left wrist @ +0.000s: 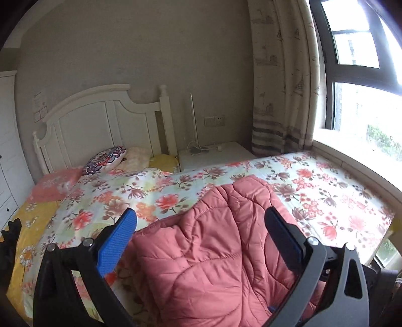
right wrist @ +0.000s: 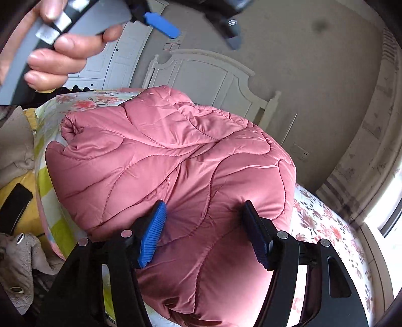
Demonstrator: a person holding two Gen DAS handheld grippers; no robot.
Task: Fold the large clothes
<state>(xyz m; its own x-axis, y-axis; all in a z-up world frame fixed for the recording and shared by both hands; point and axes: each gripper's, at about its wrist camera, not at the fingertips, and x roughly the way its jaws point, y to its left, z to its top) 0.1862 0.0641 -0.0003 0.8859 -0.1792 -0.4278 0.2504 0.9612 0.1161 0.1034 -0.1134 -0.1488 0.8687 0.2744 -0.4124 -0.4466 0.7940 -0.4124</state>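
Observation:
A pink quilted jacket [left wrist: 213, 251] lies bunched in a thick bundle on the floral bedspread [left wrist: 314, 181]. My left gripper [left wrist: 201, 216] hovers above it, open wide, with nothing pinched between its blue pads. In the right wrist view the jacket [right wrist: 163, 156] fills the middle. My right gripper [right wrist: 204, 206] is open, its fingertips resting against the puffy fabric, which bulges between them without being squeezed. At the top left of that view, a hand [right wrist: 62, 50] holds the left gripper, with one blue finger [right wrist: 162, 24] showing.
A white headboard [left wrist: 100, 120] and several pillows [left wrist: 105, 158] stand at the bed's far end, with a white nightstand [left wrist: 213, 156] beside them. Window [left wrist: 364, 113] and curtain [left wrist: 279, 88] on the right. A black phone [right wrist: 15, 206] and grey cloth [right wrist: 22, 264] lie at the bed's left.

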